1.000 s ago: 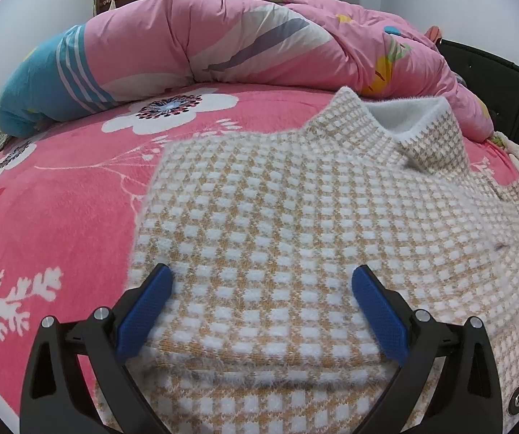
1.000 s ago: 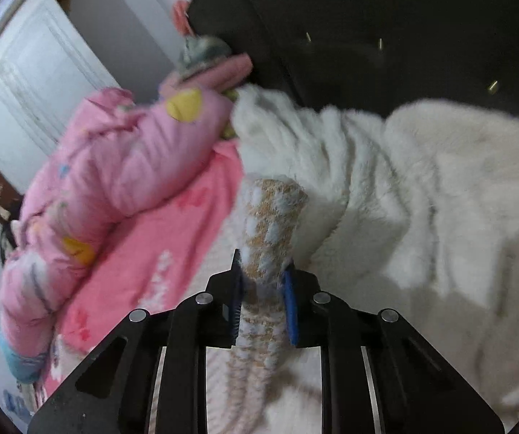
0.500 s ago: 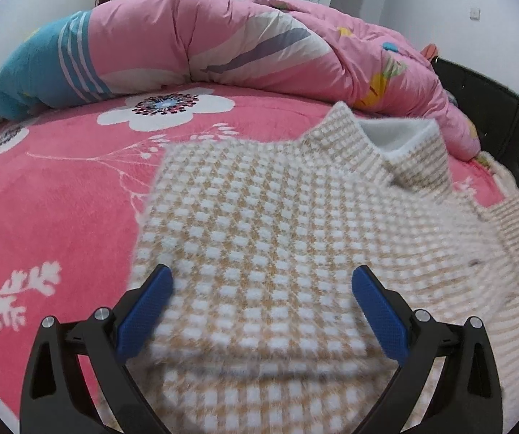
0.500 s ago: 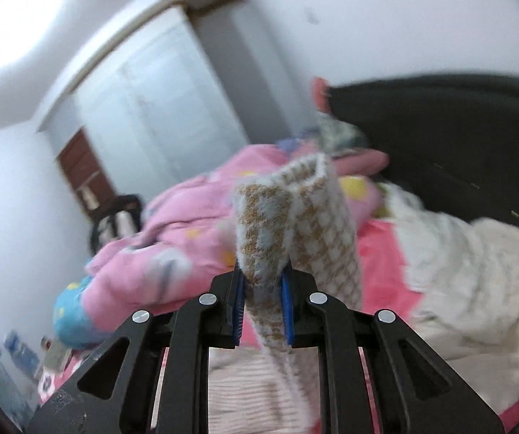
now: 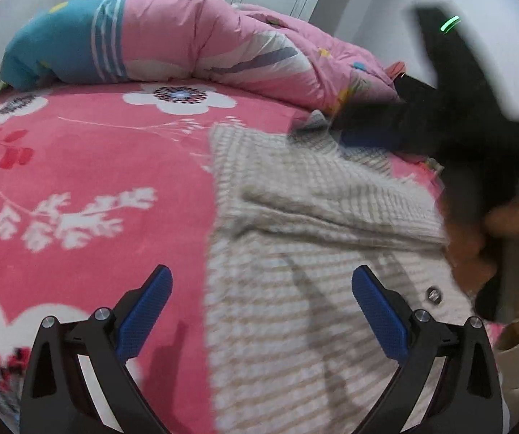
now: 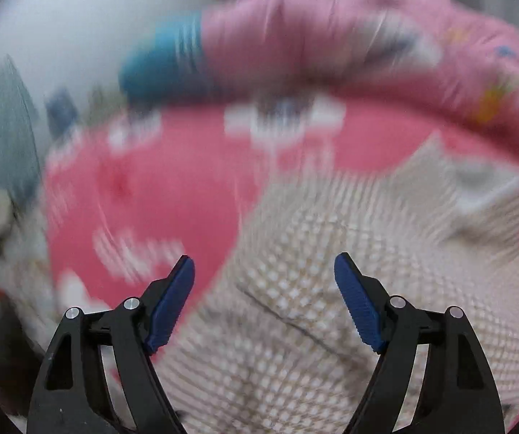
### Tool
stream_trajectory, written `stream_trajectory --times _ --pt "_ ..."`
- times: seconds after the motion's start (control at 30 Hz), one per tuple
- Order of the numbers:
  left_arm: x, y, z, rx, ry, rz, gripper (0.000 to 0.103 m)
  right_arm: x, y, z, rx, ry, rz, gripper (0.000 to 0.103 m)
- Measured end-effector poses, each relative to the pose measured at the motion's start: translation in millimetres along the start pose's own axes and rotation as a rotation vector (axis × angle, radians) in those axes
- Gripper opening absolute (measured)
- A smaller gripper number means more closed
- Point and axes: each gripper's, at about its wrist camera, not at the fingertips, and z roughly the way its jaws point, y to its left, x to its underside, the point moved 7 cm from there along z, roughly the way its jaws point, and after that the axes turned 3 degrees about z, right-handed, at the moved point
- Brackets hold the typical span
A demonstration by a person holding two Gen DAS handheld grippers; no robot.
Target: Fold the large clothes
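A cream-and-tan checked sweater (image 5: 313,325) lies flat on the pink flowered bedspread (image 5: 97,166). One sleeve (image 5: 331,213) lies folded across its body. My left gripper (image 5: 261,303) hovers open over the sweater's left edge, with nothing between its fingers. In the left wrist view the right gripper shows as a dark blur at the upper right, a blue pad (image 5: 368,141) near the collar and a hand (image 5: 483,246) on its handle. In the blurred right wrist view my right gripper (image 6: 264,289) hangs over the sweater (image 6: 313,307), jaws opening and nothing between them.
A rolled pink and blue duvet (image 5: 205,47) lies along the far side of the bed. A dark headboard stands at the right behind the right gripper. White walls and a wardrobe stand beyond the bed. Bare bedspread stretches left of the sweater.
The right gripper carried the sleeve over the sweater, let it go and opened. The left gripper shifted left, so the sweater's left edge now lies between its fingers.
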Motion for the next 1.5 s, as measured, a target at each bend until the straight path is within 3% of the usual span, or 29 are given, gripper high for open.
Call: stream_trajectory --times 0.07,0.13,0.2,0.43,0.53,0.63,0.7,0.77,0.83,0.9,1.03,1.07,1.17,1.2,1.27,1.3,1.37,1.5 --pt "-1.7 8.6 -7.1 -0.005 -0.014 -0.004 0.098 2.8 -22.8 -7.8 -0.055 -0.024 0.065 0.074" --pt "-7.6 15.7 -11.5 0.0 -0.033 -0.018 0.098 0.3 -58.7 -42.3 -0.123 -0.091 0.169 0.076" --pt "-15.9 17.9 -11.5 0.002 -0.052 -0.024 0.098 2.1 -92.6 -77.0 -0.138 -0.147 0.237 0.076" --pt "-61.3 -8.2 14.8 0.027 -0.098 0.022 0.098 51.0 -258.8 -157.4 0.08 -0.235 0.441 0.073" --pt "-86.5 -32.9 37.9 -0.005 -0.107 0.072 0.098 75.1 -309.1 -163.9 0.11 -0.229 0.532 0.042" --pt "-104.6 -55.8 66.9 -0.025 -0.095 0.132 0.098 76.5 -332.4 -153.4 0.103 -0.228 0.536 0.022" --pt "-107.1 -67.3 94.7 -0.065 -0.029 0.181 0.098 72.7 -335.3 -142.4 0.074 -0.221 0.501 0.014" --pt "-98.1 -68.7 135.1 -0.146 0.114 0.208 0.098 72.3 -333.6 -120.2 0.019 -0.194 0.479 0.013" --pt "-84.1 -57.0 164.4 -0.195 0.211 0.166 0.098 84.3 -337.8 -72.8 0.049 -0.069 0.465 0.009" --pt "-78.0 -48.1 169.8 -0.196 0.192 0.14 0.099 92.2 -338.1 -51.9 0.072 -0.036 0.43 0.009" --pt "-80.2 -48.0 155.5 -0.166 0.147 0.187 0.099 84.1 -332.1 -75.8 0.101 -0.038 0.423 0.01" --pt "-84.1 -48.5 149.8 -0.159 0.127 0.195 0.099 81.0 -326.7 -84.4 0.116 -0.052 0.4 0.019" --pt "-98.7 -62.4 136.9 -0.106 0.061 0.223 0.099 64.7 -283.5 -102.2 0.039 -0.116 0.283 0.032" --pt "-102.3 -68.2 135.2 -0.097 0.052 0.235 0.099 62.1 -263.0 -99.7 -0.015 -0.114 0.244 0.033" --pt "-103.0 -71.5 145.3 -0.116 0.086 0.24 0.099 65.9 -238.7 -82.5 -0.049 -0.075 0.183 0.033" --pt "-98.3 -67.2 155.3 -0.147 0.13 0.236 0.099 74.8 -231.3 -58.7 0.004 -0.016 0.147 0.034" --pt "-80.3 -49.5 177.9 -0.212 0.227 0.207 0.099 83.2 -226.8 -38.5 0.077 -0.013 0.098 0.034" --pt "-82.2 -42.9 160.3 -0.171 0.177 0.159 0.099 71.2 -219.4 -57.4 0.091 -0.022 0.095 0.034"
